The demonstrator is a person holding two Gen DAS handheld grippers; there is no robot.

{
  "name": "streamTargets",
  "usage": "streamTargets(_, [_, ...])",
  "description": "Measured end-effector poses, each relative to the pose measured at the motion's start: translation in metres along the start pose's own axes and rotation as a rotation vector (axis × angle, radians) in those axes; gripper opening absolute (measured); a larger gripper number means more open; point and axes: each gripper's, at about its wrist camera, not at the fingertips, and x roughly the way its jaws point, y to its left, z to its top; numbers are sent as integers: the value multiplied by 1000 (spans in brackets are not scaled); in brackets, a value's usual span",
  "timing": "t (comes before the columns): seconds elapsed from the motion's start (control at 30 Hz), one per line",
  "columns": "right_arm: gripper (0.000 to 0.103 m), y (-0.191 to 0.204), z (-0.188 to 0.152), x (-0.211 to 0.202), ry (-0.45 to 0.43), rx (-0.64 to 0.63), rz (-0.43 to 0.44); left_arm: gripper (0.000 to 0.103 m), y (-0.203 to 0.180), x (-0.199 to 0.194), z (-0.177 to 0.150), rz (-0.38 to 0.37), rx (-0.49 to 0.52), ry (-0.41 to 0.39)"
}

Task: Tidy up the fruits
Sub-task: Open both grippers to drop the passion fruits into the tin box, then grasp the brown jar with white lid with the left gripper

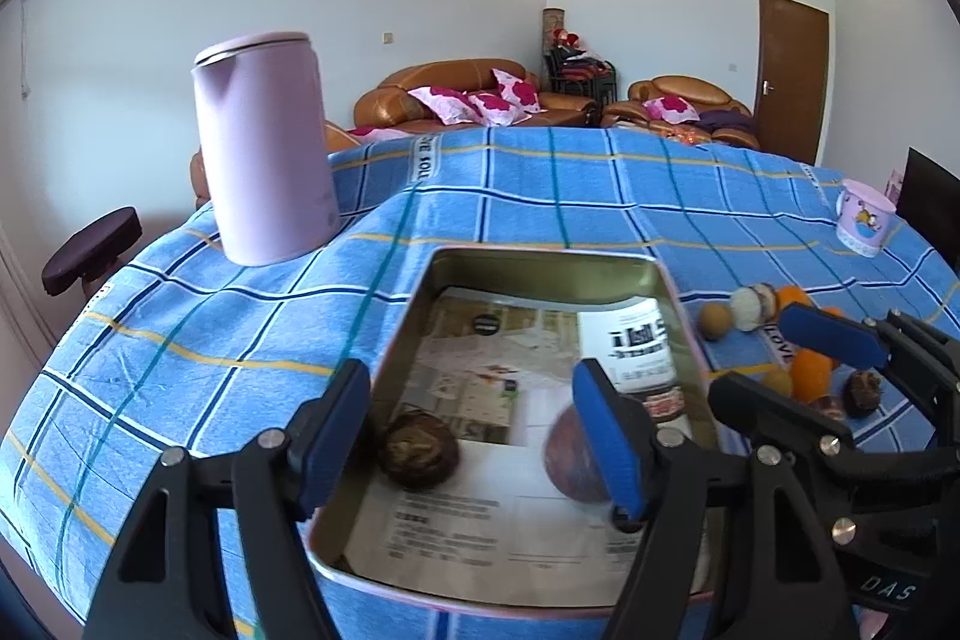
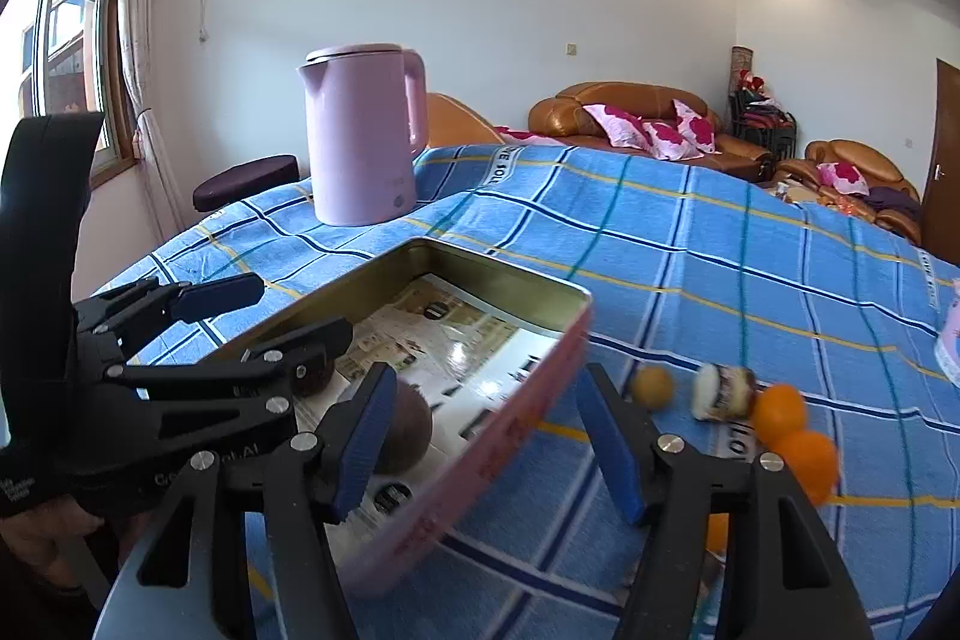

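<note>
- A big room with brown sofas holds a table (image 1: 540, 196) under a blue checked cloth.
- The left gripper (image 1: 474, 436) is open over the near end of the metal tin (image 1: 540, 262), holding nothing.
- The right gripper (image 2: 486, 436) is open too, with the tin's pink right wall between its fingers, not squeezed.
- Two dark round fruits (image 1: 420, 451) lie in the tin's near end.
- Oranges (image 2: 780, 409) and small fruits lie on the cloth, right of the tin.
- A pink kettle (image 2: 360, 136) stands near the far left edge.
</note>
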Motion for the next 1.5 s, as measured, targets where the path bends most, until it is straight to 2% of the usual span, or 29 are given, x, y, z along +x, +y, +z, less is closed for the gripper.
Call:
streamTargets(0.17, [65, -25, -12, -21, -1, 45, -49, 73, -23, -8, 1, -45, 22, -6])
streamTargets(0.33, [65, -63, -31, -44, 3, 92, -168, 73, -57, -14, -4, -114, 55, -1])
streamTargets(0.53, [65, -102, -50, -65, 11, 160, -249, 73, -95, -16, -8, -165, 107, 15])
streamTargets(0.8, [65, -127, -66, -79, 16, 214, -288, 73, -138, -9, -18, -249, 165, 76])
streamTargets(0.97, [65, -130, -68, -77, 19, 224, -291, 73, -153, -3, -24, -280, 192, 104])
streamTargets(1.13, [65, -131, -69, -69, 35, 231, -293, 64, -157, 7, -26, -316, 196, 145])
streamTargets(1.2, [65, -131, -69, -67, 40, 226, -289, 48, -158, 9, -27, -340, 200, 164])
streamTargets(1.23, [65, -130, -68, -66, 44, 224, -289, 45, -159, 12, -27, -352, 202, 177])
streamTargets(1.27, [65, -130, -68, -65, 48, 221, -288, 37, -159, 13, -28, -371, 198, 186])
streamTargets(1.4, [65, -130, -65, -57, 77, 223, -271, 36, -154, 12, -28, -409, 180, 188])
streamTargets(1.5, [65, -131, -64, -54, 90, 227, -262, 36, -147, 6, -26, -371, 174, 143])
